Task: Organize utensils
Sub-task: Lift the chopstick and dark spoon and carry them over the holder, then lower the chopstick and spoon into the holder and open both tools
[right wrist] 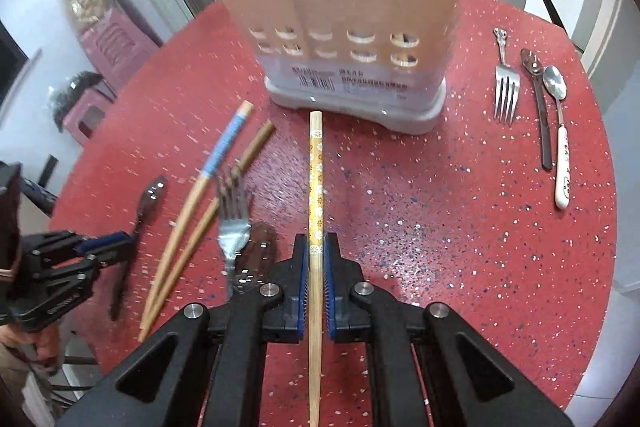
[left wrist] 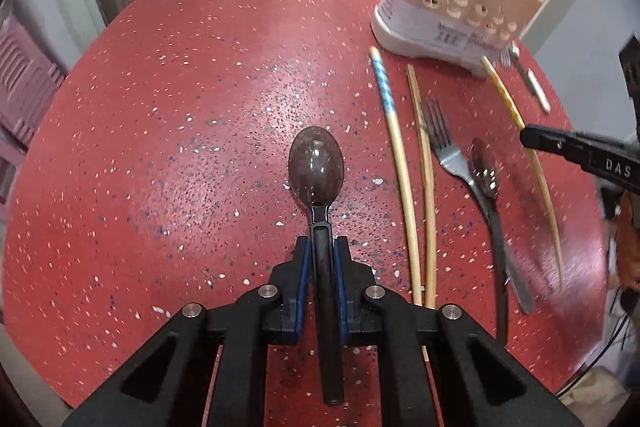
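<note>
Chopstick [right wrist: 315,195] with a yellow flower band sits clamped between the pads of the right gripper [right wrist: 316,247], its long axis running straight along the fingers, blunt patterned end forward and aimed at the base of the holder [right wrist: 340,15], the thin end trailing back under the camera. It looks lifted off the red table [right wrist: 440,227], though how high I cannot tell. Spoon [left wrist: 316,171] with a dark handle is pinched in the left gripper [left wrist: 322,247] the same way: handle between the blue pads, bowl forward over bare table, well to the left of the holder. Both claws are therefore narrow and loaded. Judging from this, the next job is dropping each piece into a compartment, and the chopstick's long overhang is the hazard: it could pivot in the pads, or its tip could strike the holder wall instead of clearing the rim, nudging the holder or knocking the spoons already standing in it. Bringing both grippers to the holder together could also make them collide. On the table lie a blue-banded chopstick [right wrist: 224,151] and a plain one [right wrist: 224,195] side by side, a fork [right wrist: 234,223] and dark spoon [right wrist: 148,199] near them, and right of the holder another fork [right wrist: 506,87] and two spoons [right wrist: 558,107].
</note>
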